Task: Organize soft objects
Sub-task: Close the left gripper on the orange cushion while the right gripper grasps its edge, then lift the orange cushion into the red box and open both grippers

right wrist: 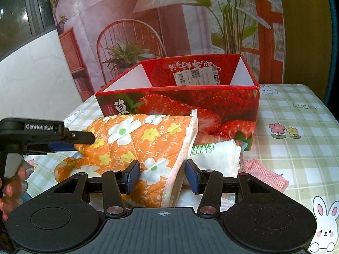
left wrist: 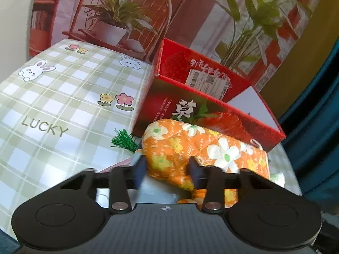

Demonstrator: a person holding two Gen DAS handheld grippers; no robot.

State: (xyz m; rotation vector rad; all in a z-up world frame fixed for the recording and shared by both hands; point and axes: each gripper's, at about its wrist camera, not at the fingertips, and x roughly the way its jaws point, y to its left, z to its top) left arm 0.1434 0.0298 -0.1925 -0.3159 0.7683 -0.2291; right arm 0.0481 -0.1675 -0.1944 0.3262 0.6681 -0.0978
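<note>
An orange floral oven mitt (left wrist: pixel 203 152) (right wrist: pixel 135 139) is held above the table in front of a red strawberry box (left wrist: pixel 211 114) (right wrist: pixel 180 103). My left gripper (left wrist: pixel 167 169) is shut on the mitt's closed end; it shows at the left of the right wrist view (right wrist: pixel 83 138). My right gripper (right wrist: pixel 162 174) is shut on the mitt's white-lined cuff edge. The box is open at the top, with only a shipping label visible inside.
A white packet with a green barcode (right wrist: pixel 218 156) and a pink knitted cloth (right wrist: pixel 264 173) lie under the mitt by the box. A green tassel (left wrist: pixel 124 140) lies on the checked tablecloth (left wrist: pixel 53 105). A printed backdrop stands behind the box.
</note>
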